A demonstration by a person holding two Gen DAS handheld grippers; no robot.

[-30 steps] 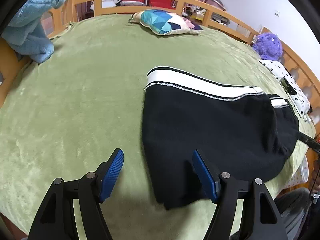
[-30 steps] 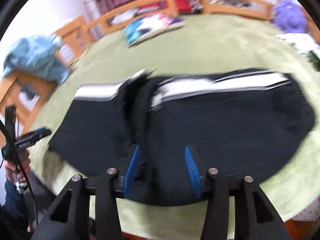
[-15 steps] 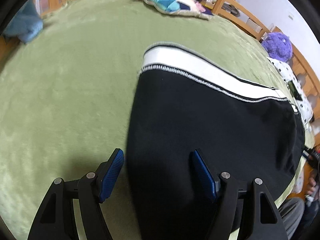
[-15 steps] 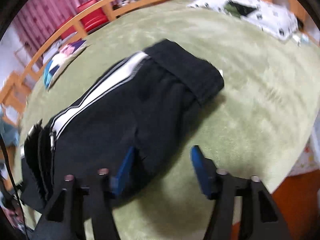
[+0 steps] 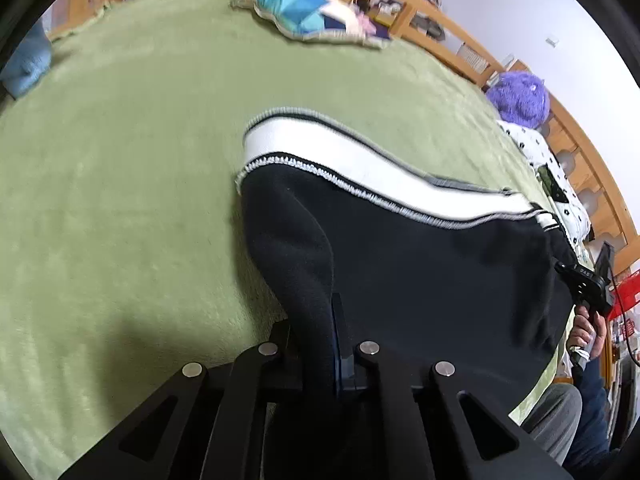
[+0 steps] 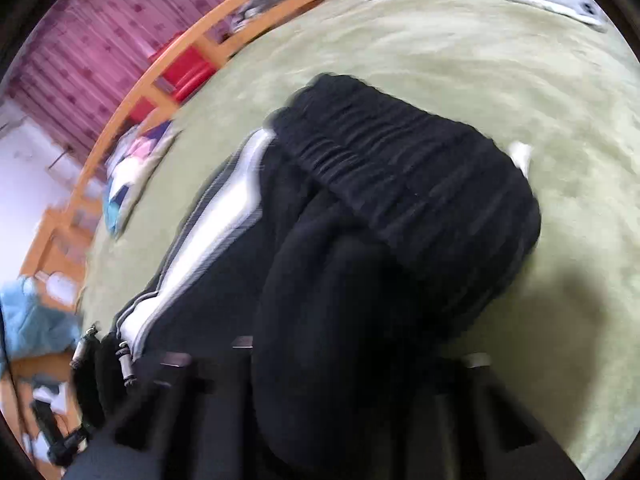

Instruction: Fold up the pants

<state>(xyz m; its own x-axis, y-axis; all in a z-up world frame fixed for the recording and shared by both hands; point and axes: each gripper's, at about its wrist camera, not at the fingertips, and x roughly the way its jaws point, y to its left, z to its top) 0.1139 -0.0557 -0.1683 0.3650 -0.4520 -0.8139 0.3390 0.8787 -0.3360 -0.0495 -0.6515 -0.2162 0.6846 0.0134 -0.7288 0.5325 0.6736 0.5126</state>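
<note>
Two grips hold one pair of black pants (image 5: pixel 420 272) with a white side stripe (image 5: pixel 360 168), lying folded on the green blanket (image 5: pixel 120 200) toward the near edge of the bed. Left gripper (image 5: pixel 320 344): jaws have just been closing and now stand narrow, pinching a raised ridge of black cloth at the near left corner of the garment. Right gripper (image 6: pixel 320 360): jaws have likewise just been closing on a bunched fold beside the elastic waistband (image 6: pixel 400 168); this view is blurred, so the depth of the pinch cannot be told.

Risks, as judged from these views: either pinch may catch only the top layer, so that a lift separates the layers and undoes the fold; uneven pulling by the two hands may skew the stripe edge; dragging may ruck the blanket. A patterned cushion (image 5: pixel 308 12) near the far edge lies well apart.
</note>
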